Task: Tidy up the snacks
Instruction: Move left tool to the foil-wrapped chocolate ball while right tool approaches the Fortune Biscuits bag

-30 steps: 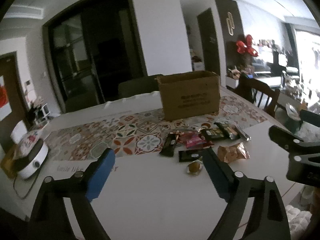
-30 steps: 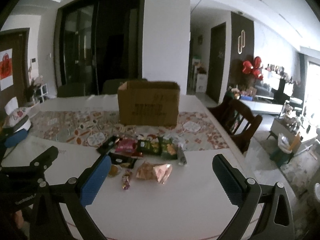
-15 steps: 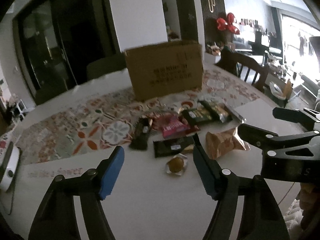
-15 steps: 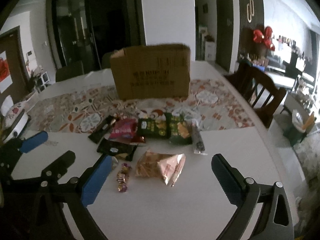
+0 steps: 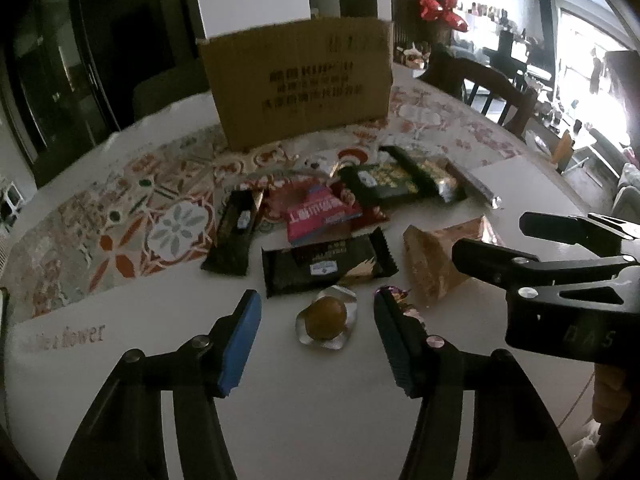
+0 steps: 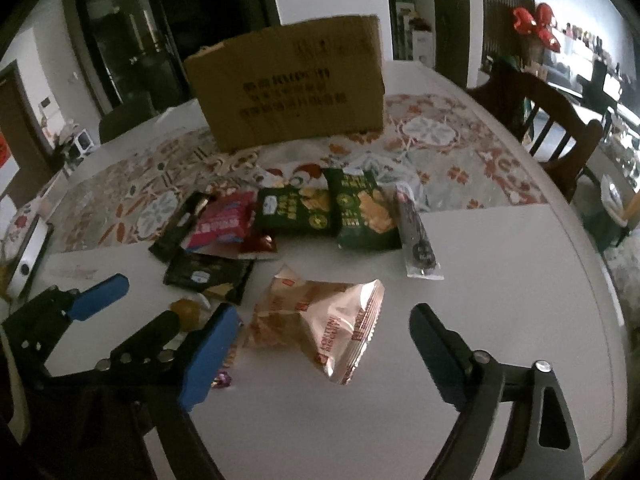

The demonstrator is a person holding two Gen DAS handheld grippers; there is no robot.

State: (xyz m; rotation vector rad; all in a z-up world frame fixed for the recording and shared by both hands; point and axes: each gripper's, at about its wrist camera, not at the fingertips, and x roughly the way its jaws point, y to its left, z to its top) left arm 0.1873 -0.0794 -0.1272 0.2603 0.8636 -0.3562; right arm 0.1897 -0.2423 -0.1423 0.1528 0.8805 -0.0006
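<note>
Both grippers have dropped closer to the white worktop (image 6: 500, 280) since a second ago, and their jaws are closing. Left gripper (image 5: 316, 316) straddles a round golden sweet in clear wrap (image 5: 326, 317), blue pads apart, not pressing it. Right gripper (image 6: 320, 334) stands wide around a crumpled pink foil biscuit bag (image 6: 320, 320) printed with "BISCUITS"; its pads are off the bag. Beyond lie a pink packet (image 5: 320, 216) with unreadable white lettering, a black wrapper with a small white label (image 5: 326, 264) and two green chip bags (image 6: 332, 208). Behind them a brown cardboard box (image 6: 288, 80) carries blurred dark print. Pink script ending "flower" (image 5: 78, 335) marks the worktop.
</note>
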